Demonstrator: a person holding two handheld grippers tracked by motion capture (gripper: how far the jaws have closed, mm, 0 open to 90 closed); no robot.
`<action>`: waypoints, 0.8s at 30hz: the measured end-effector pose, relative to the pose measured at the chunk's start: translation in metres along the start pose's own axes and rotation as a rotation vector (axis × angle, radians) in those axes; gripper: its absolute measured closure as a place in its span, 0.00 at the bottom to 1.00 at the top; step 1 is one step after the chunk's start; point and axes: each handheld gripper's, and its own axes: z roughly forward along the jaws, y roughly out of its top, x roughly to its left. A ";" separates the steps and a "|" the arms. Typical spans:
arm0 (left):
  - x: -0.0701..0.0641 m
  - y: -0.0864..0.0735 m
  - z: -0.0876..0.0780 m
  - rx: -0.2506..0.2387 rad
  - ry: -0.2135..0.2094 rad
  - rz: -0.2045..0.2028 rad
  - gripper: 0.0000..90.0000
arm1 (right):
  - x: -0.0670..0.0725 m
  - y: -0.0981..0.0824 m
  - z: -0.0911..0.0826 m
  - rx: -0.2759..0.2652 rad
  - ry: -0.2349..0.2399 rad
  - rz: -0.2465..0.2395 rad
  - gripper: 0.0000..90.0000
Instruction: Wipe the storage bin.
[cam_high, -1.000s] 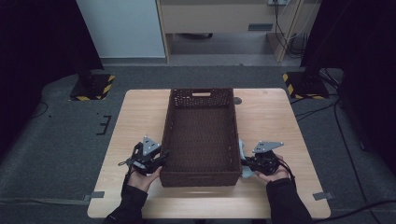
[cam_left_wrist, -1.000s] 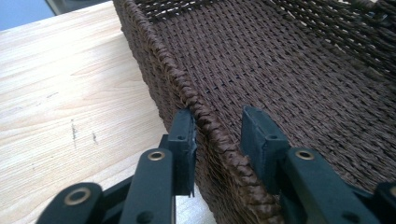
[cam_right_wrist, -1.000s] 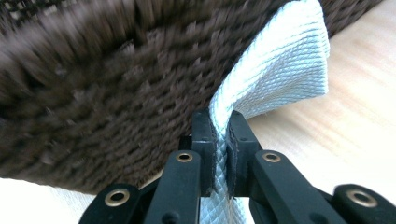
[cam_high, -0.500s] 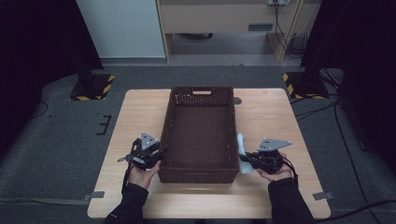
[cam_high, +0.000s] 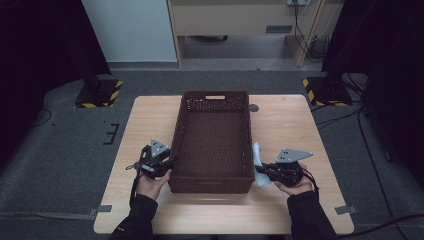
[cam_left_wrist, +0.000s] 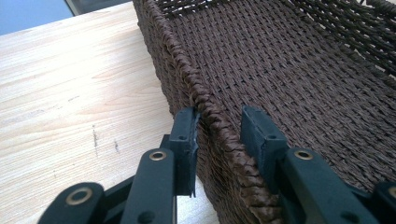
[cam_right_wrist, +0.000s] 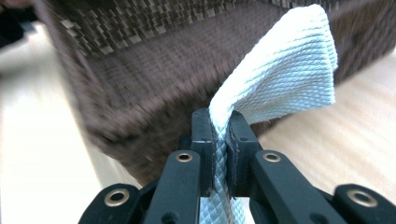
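Pale wooden tabletop (cam_high: 150, 125) lies under everything we work on, with grey carpet around it and dark curtains at both sides of the room.

We hold the left gripper (cam_high: 161, 162) at the near left corner of the basket (cam_high: 212, 145). In the left gripper view its jaws straddle the braided rim (cam_left_wrist: 210, 116): the outer pad lies against the weave from outside, the inner pad stands a little off the inside face, so the jaws are spread and not pinching. They have just been opening a little, with the rim between them.

We hold the right gripper (cam_high: 265, 171) just off the basket's near right corner. Its jaws are pressed together on a white woven cloth (cam_right_wrist: 280, 79), which stands up from the pads and folds over toward the basket wall. From above, the cloth (cam_high: 258, 159) sits between this gripper and the basket's right side, outside the basket.

Between our grippers, the basket is a long, dark brown woven one. We see nothing lying on its floor. Its far end wall has a handle slot (cam_high: 215, 97).

Left of the left gripper and right of the right gripper, bare table runs to the edges. Beyond the basket's far right corner there is a small round grey disc (cam_high: 254, 107) in the tabletop.

We can read no writing or labels.
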 end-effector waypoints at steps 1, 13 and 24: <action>0.000 0.000 0.000 0.001 0.000 0.000 0.72 | 0.001 0.001 -0.001 -0.003 0.004 0.000 0.94; 0.001 0.000 0.000 0.004 -0.002 -0.002 0.71 | 0.009 -0.032 0.021 0.189 0.016 0.032 0.94; 0.001 0.000 0.000 0.004 -0.001 -0.002 0.70 | 0.025 -0.009 -0.017 -0.003 0.017 -0.022 0.94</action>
